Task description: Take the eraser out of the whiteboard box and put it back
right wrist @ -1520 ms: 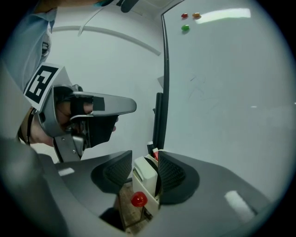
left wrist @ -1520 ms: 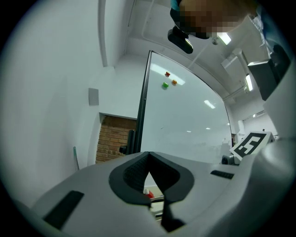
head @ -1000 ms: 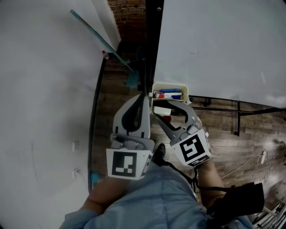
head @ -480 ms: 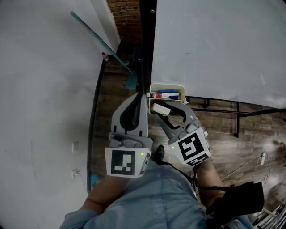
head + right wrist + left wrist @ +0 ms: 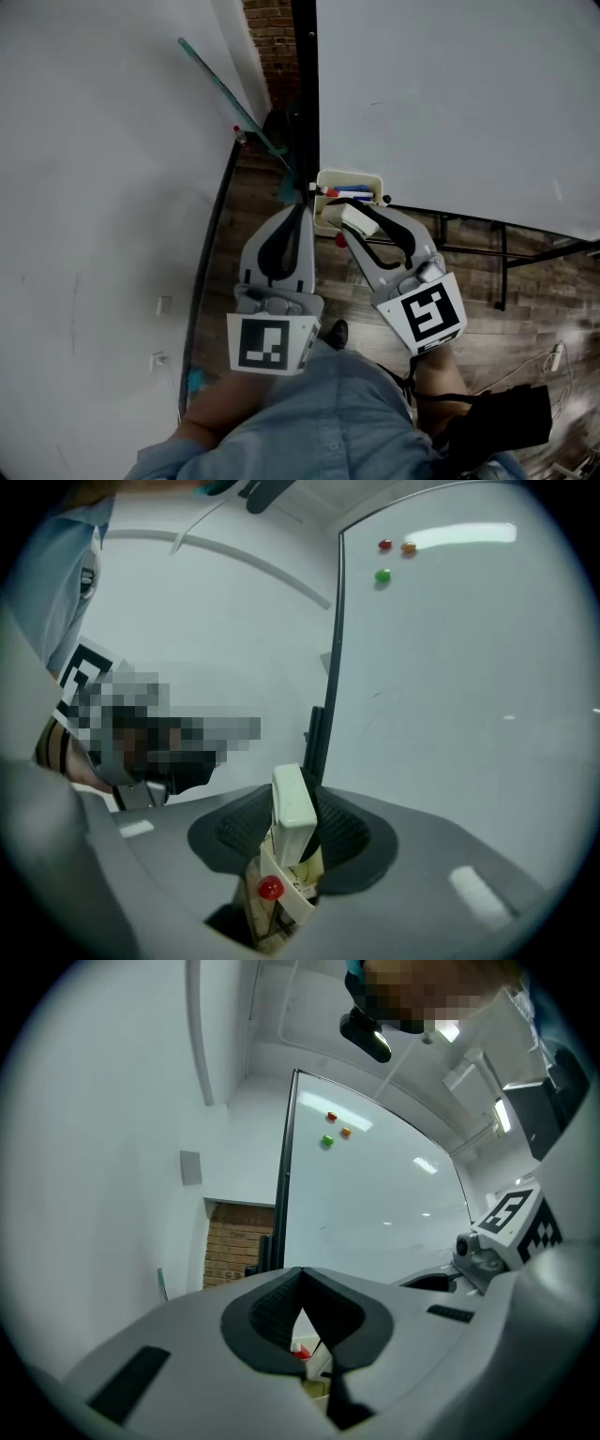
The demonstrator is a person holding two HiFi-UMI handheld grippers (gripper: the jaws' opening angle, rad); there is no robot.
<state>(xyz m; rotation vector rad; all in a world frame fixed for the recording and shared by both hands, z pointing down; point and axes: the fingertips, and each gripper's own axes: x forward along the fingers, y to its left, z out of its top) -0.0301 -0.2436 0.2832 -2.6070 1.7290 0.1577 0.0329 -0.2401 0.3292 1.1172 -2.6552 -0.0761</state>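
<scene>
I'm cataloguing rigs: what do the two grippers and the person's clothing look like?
Left gripper and right gripper: light grey, curved jaws, black ribbed lining, a white cube with black square markers each. The shirt is light blue.

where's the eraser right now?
Head view, centre: the eraser is clamped in the right tool, just over the box at the whiteboard's lower left corner.

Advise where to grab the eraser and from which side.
I'd pinch the eraser across its two broad flat faces, coming from above the open top of the whiteboard box. It is a thin slab standing on edge, so its thickness fits between the jaws. The right gripper holds it that way now.
</scene>
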